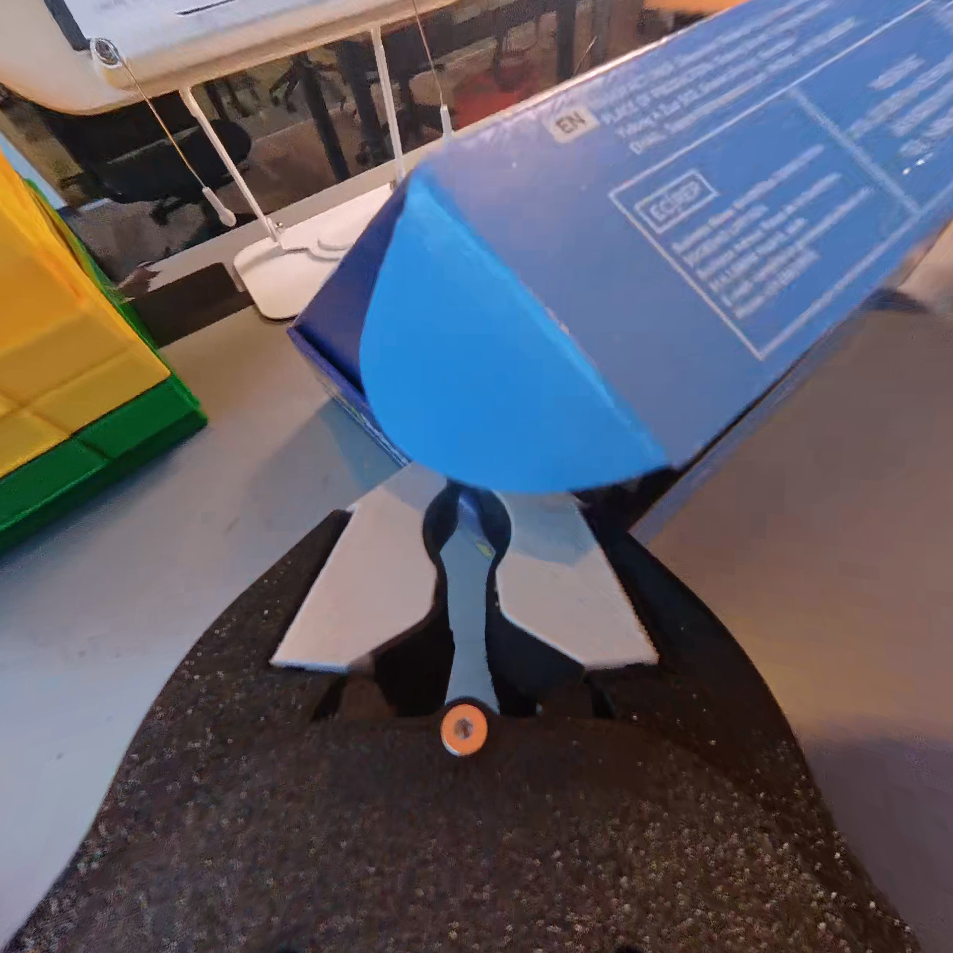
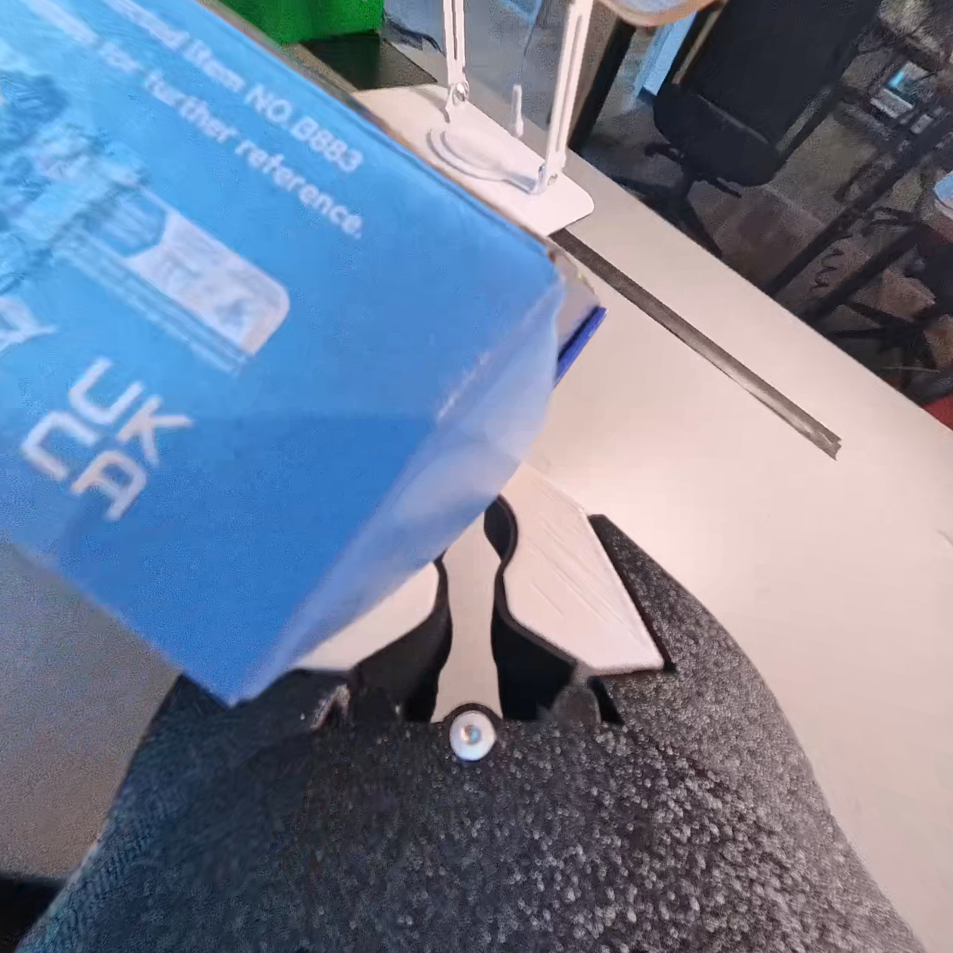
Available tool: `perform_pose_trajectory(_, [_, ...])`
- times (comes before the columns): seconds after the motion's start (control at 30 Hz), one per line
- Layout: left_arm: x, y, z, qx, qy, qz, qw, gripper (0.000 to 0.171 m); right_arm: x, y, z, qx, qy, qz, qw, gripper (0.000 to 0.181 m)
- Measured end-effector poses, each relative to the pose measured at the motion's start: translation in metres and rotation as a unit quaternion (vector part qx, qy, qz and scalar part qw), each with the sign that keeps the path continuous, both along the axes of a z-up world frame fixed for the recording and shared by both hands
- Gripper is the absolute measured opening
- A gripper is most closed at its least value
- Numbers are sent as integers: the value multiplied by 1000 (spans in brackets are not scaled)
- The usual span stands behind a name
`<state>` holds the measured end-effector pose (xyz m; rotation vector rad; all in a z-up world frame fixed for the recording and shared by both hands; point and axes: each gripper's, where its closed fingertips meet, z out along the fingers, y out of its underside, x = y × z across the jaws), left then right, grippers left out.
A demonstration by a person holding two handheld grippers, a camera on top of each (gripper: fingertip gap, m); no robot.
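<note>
The left gripper (image 1: 466, 508) is nearly shut, its fingertips pinched together with only a slit between them, just under the rounded flap (image 1: 479, 371) of a blue box (image 1: 670, 216). The tips vanish behind that flap, so whether they clamp the flap's edge or only sit beneath it I cannot tell. From these jaws the box lies straight ahead and up to the right; its long axis runs diagonally away, from the open end near the tips toward the upper right. Far to the left of the jaws stands a yellow and green bin (image 1: 77, 361); its contents are out of sight. Ahead, past the box, a white stand (image 1: 289, 258) rests on the grey table (image 1: 206, 515).

The right gripper (image 2: 472, 521) also has its jaws close together, a narrow gap showing lower down. The box (image 2: 232, 335) covers the left finger and the tips, so a grip on it cannot be confirmed. Here the box lies to the left and above, its end flap (image 2: 580, 340) just ahead of the tips. The box looks open at the left gripper's end; nothing inside is visible. Both grippers are equally near it.
</note>
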<state>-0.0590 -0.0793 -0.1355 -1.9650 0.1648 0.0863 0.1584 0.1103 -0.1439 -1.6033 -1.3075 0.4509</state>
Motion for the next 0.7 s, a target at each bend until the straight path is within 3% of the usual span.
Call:
perform_pose_trajectory(0.03, [1, -6, 6, 11, -17, -4, 1000, 0, 2, -6, 7, -10, 22, 19, 1000, 3])
perform_pose_trajectory(0.17, [-8, -39, 21, 25, 4, -15, 1000, 29, 30, -21, 11, -36, 30, 60, 997, 38])
perform_pose_trajectory(0.3, [-29, -62, 60, 73, 16, -17, 997, 24, 70, -17, 19, -19, -2, 59, 998, 40])
perform_pose_trajectory(0.4, [-27, -52, 102, 92, -57, -83, 991, 27, 79, -7, 61, -53, 43, 80, 994, 40])
perform_pose_trajectory(0.47, [-27, -31, 114, 52, -154, -108, 981, 29, 69, 0, 104, -93, 109, 99, 985, 40])
perform_pose_trajectory(0.53, [-30, -3, 102, -26, -230, -109, 967, 46, 48, 14, 133, -160, 167, 87, 969, 44])
perform_pose_trajectory(0.57, [-28, 9, 92, -63, -257, -115, 958, 57, 34, 18, 134, -196, 171, 83, 962, 50])
perform_pose_trajectory(0.63, [-21, 26, 71, -111, -279, -120, 946, 70, 8, 13, 105, -260, 117, 92, 954, 64])
perform_pose_trajectory(0.7, [-12, 30, 48, -144, -260, -126, 946, 71, -5, 3, 71, -301, 70, 98, 946, 64])
